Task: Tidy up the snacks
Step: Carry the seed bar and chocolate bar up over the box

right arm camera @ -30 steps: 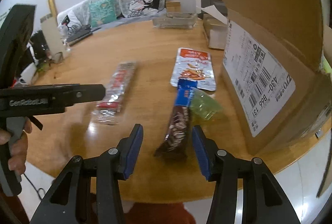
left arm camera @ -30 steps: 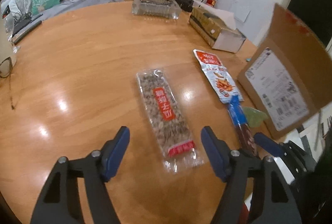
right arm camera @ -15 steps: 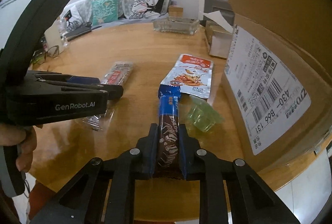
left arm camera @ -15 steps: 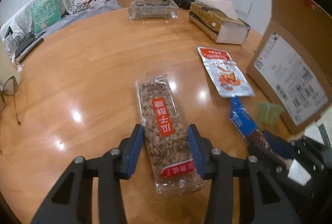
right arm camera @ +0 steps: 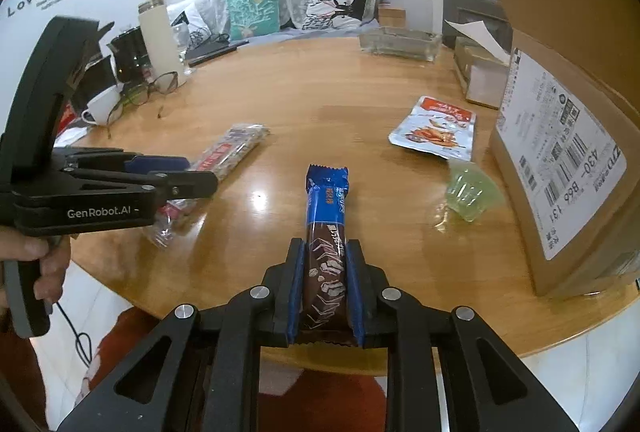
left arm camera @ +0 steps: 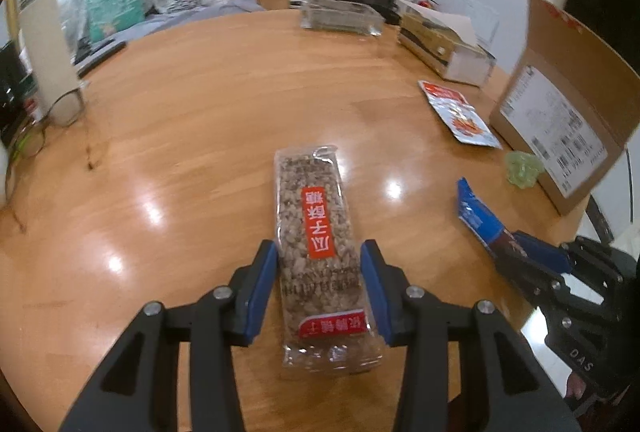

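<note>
the left claw [left arm camera: 318, 286] pinches a clear-wrapped nut bar [left arm camera: 316, 228] at its near end, a blue pad on each long side; the bar lies flat on the round wooden worktop [left arm camera: 200, 135], at centre frame of the left view, red label facing up. the right claw [right arm camera: 325, 294] is pressed tight on the near, brown end of a chocolate bar [right arm camera: 326, 216], whose blue far end points up the frame at the middle of the right view. in that same view the left claw comes in from the left edge, held by a hand [right arm camera: 34, 256], with the nut bar under its tips. right of the chocolate bar sit a green jelly cup [right arm camera: 472, 193] and, farther up, a flat white and red pouch [right arm camera: 434, 129]. an open cardboard box [right arm camera: 568, 151] with a shipping label fills the right side. a glass tray [right arm camera: 400, 43] and a tissue box [left arm camera: 444, 49] stand at the far rim, glasses [right arm camera: 150, 87] at the left.
</note>
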Tool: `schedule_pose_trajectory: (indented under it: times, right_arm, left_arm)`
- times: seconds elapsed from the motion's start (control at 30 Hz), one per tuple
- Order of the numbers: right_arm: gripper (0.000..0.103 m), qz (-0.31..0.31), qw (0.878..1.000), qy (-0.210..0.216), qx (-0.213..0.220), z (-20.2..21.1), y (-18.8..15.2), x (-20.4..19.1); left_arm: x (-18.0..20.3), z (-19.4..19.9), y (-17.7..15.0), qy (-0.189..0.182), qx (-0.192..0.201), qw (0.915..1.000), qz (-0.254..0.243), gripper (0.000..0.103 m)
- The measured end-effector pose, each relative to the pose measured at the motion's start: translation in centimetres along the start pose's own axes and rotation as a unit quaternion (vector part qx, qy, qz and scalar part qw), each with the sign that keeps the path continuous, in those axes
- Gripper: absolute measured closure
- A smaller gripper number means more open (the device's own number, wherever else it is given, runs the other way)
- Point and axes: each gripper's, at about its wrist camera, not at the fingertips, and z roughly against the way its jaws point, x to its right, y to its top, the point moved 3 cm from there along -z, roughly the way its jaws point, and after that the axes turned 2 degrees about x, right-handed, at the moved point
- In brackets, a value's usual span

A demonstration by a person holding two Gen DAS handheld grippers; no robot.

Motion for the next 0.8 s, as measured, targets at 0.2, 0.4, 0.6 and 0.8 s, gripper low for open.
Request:
schedule_pose_trajectory:
  times: [0.2, 0.4, 0.6, 0.8]
  right_arm:
    - [0.086, 0.001, 1.0, -0.004, 0.004, -0.1, 0.0, -0.1]
    - [0.086, 0.013, 1.0, -0.017, 0.009, -1.2, 0.8, -0.4]
    - [0.088, 0.024, 0.999, -0.03, 0.013, -2.0, 1.4, -0.5]
    - [0.089, 0.022, 0.999, -0.028, 0.021, -1.4, 1.9, -0.3]
  left_arm:
    - [0.5, -0.3, 0.1, 0.027, 0.014, 0.9993, 0.023, 0.063]
    - [0.7, -0.6, 0.2, 0.054, 0.02, 0.9979, 0.027, 0.064]
    - [0.4, -0.5, 0.0, 0.056, 0.026, 0.9978, 0.023, 0.066]
    - [0.0, -0.1, 0.1, 0.045, 0.027, 0.9982, 0.029, 0.066]
